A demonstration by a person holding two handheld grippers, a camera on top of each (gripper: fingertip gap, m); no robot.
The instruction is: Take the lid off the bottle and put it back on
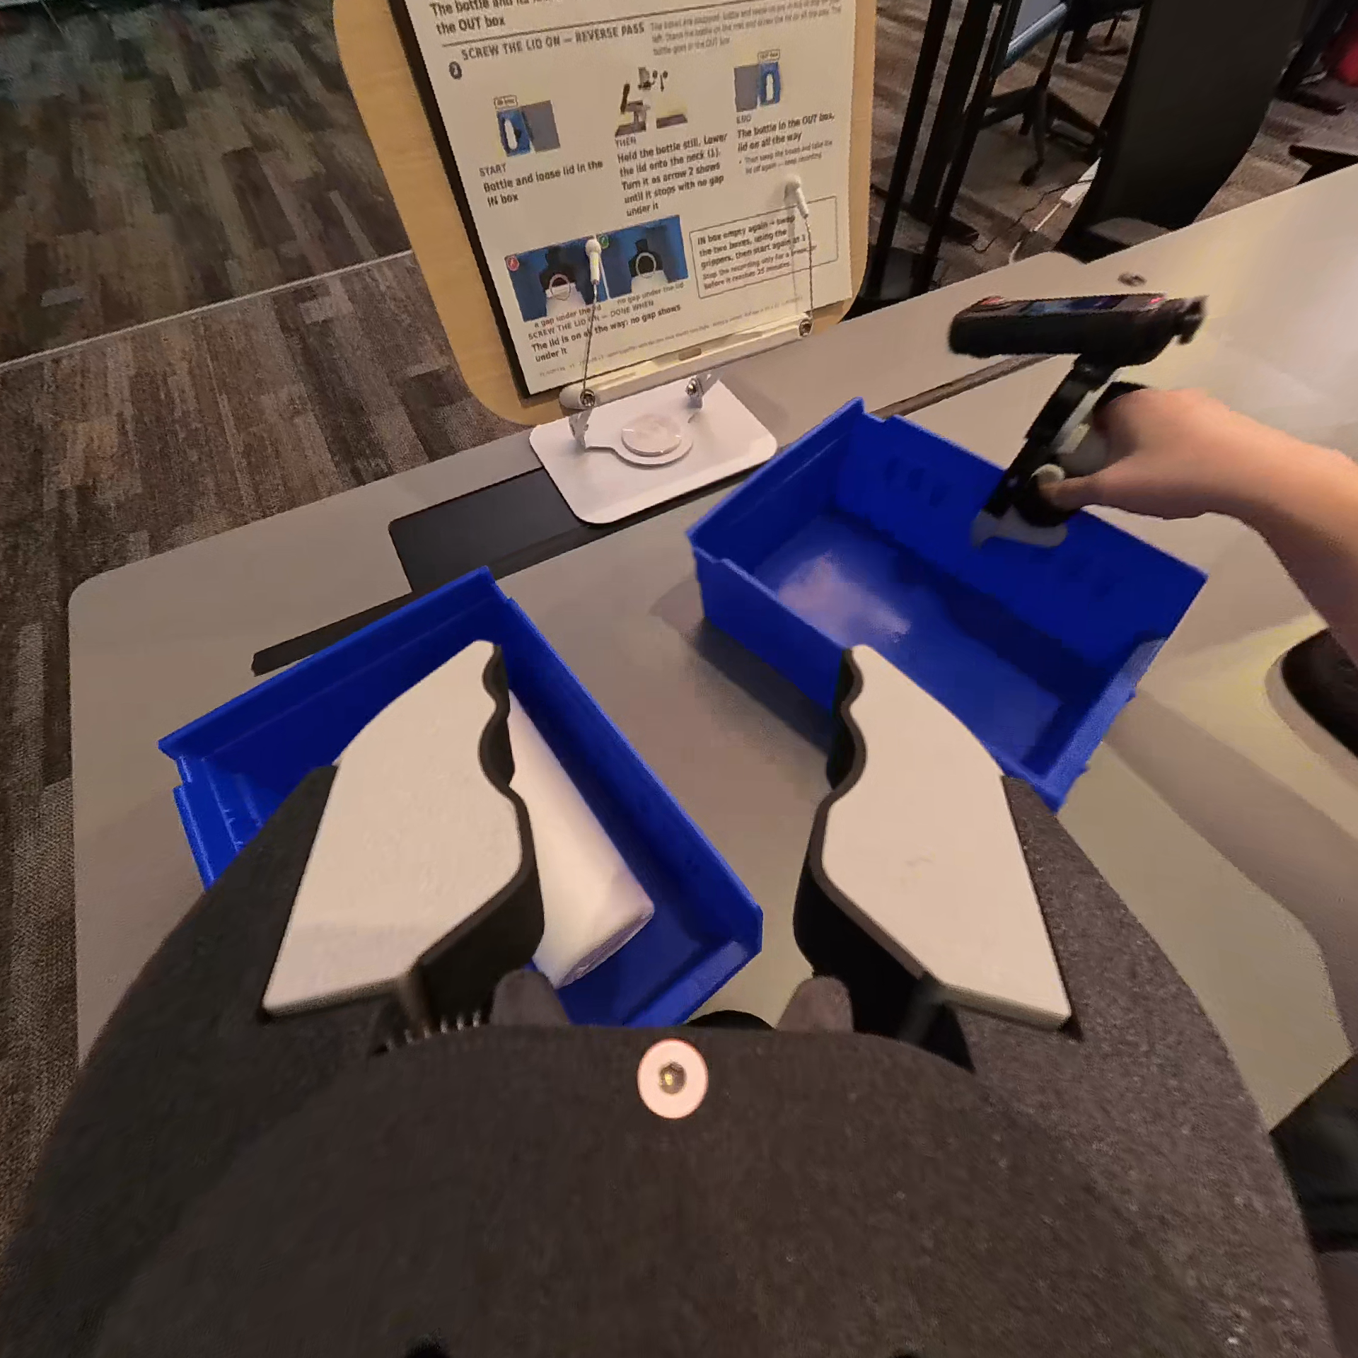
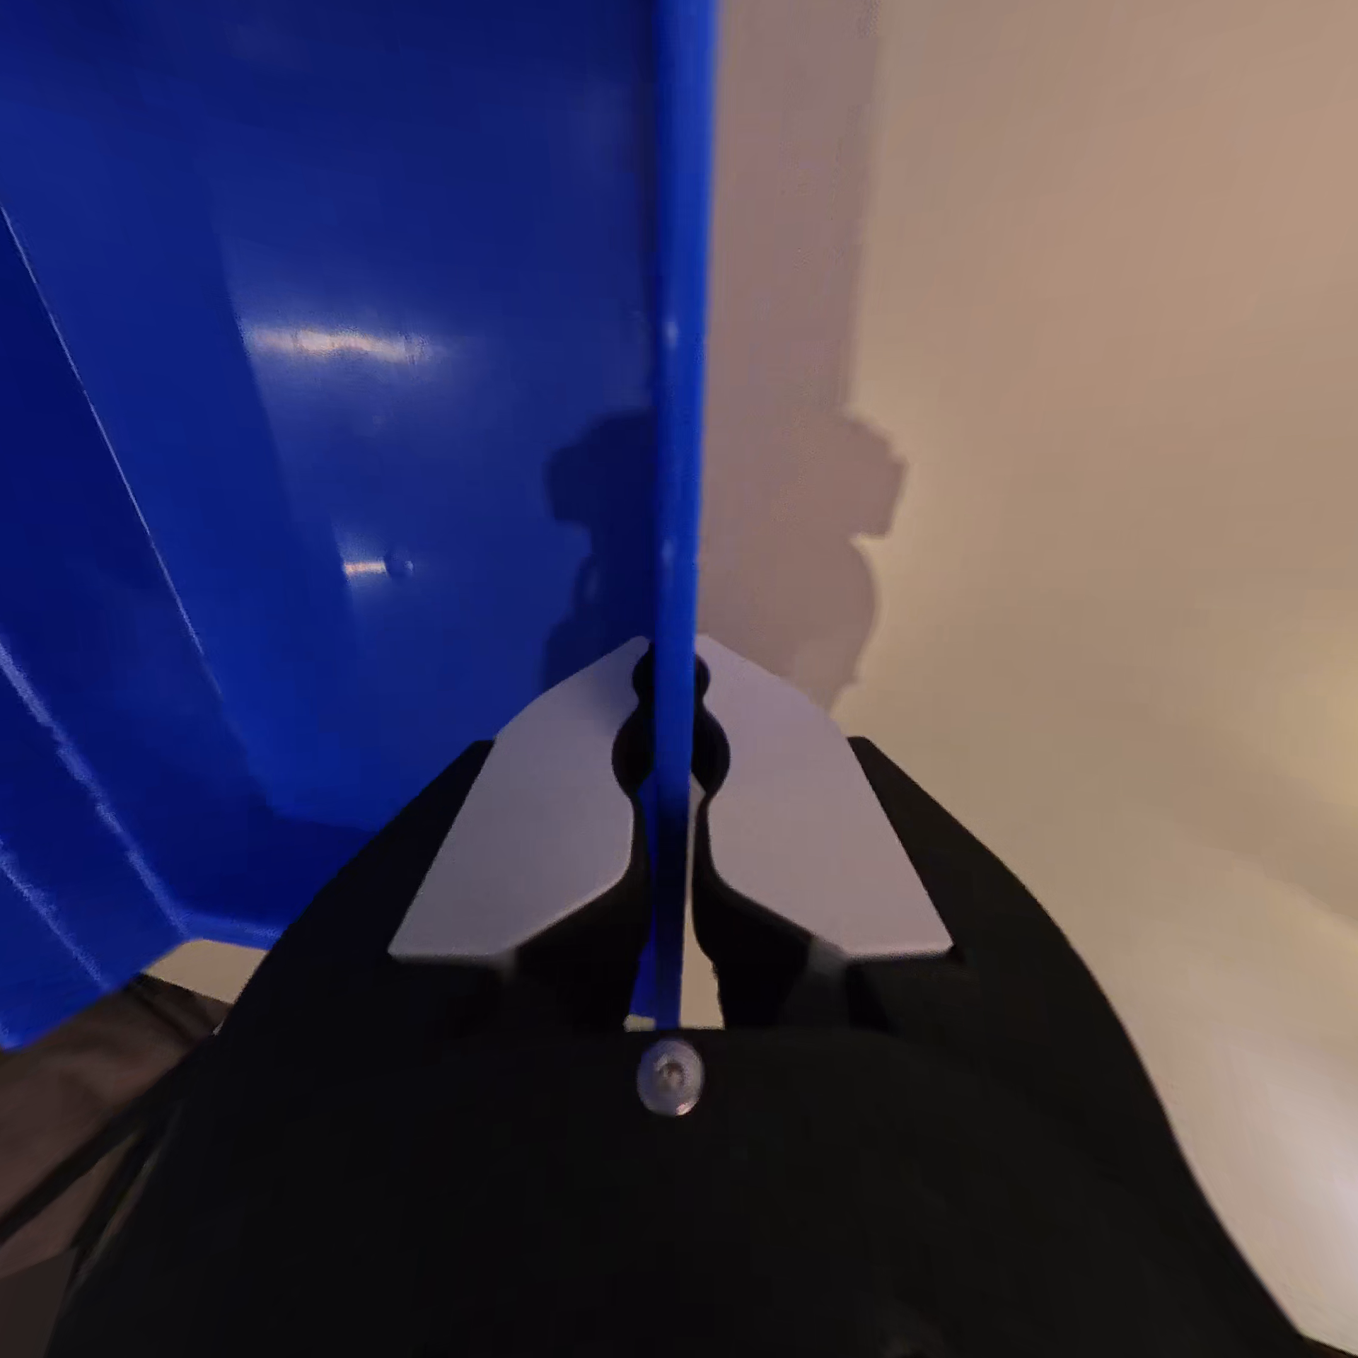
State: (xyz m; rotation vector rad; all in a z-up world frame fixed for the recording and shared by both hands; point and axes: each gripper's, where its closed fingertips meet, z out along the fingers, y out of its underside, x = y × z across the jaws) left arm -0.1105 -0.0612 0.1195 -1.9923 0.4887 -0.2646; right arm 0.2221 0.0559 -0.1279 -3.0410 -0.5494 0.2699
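Note:
A white bottle (image 1: 580,874) lies on its side in the near-left blue box (image 1: 647,830); my left finger hides its far end, so the lid cannot be seen. My left gripper (image 1: 672,661) is open and empty, held above this box's right wall. The right blue box (image 1: 918,617) stands empty at the right. My right gripper (image 2: 672,650) is shut on that box's wall (image 2: 676,367), one finger inside, one outside. It also shows in the left wrist view (image 1: 1018,533), held by a person's hand (image 1: 1146,455).
The grey table (image 1: 639,588) carries a black mat (image 1: 470,529) behind the boxes and an instruction sheet on a white stand (image 1: 654,455) at the back. The table edge runs at the left, with carpet floor (image 1: 184,220) beyond.

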